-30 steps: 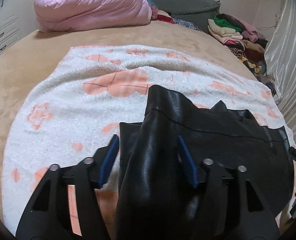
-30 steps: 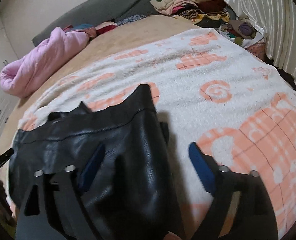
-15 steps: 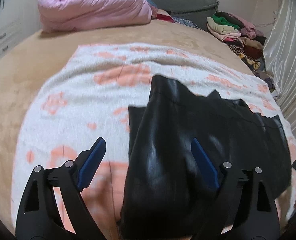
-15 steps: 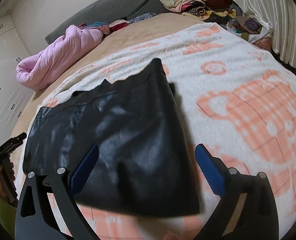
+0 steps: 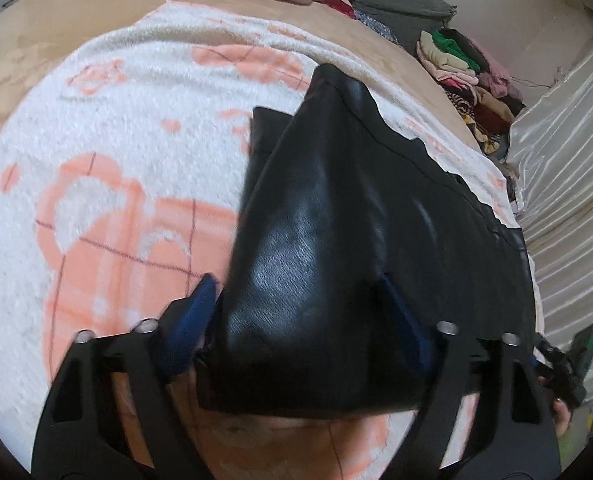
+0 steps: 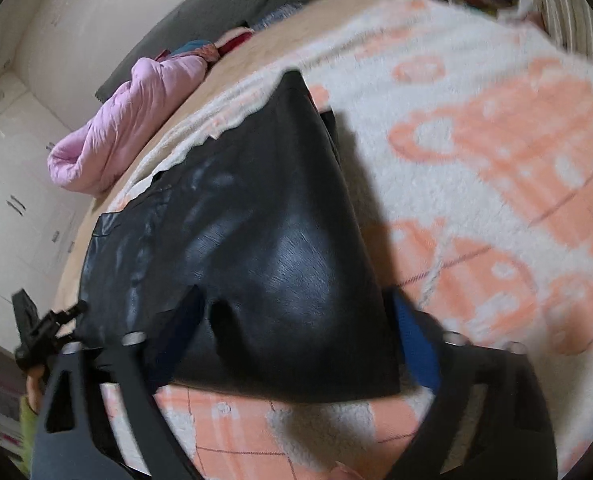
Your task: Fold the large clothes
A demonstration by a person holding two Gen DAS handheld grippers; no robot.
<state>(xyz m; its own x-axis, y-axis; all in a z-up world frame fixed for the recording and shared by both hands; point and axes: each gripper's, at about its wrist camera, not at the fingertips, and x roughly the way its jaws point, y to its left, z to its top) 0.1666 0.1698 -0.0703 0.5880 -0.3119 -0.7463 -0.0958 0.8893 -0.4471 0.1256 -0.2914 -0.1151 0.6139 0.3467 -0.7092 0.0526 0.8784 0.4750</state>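
A black leather garment [image 5: 336, 240] lies folded on the white and orange blanket [image 5: 116, 160] on the bed. The left gripper [image 5: 300, 320] and the right gripper [image 6: 292, 344] both stand open over its near edge, holding nothing.
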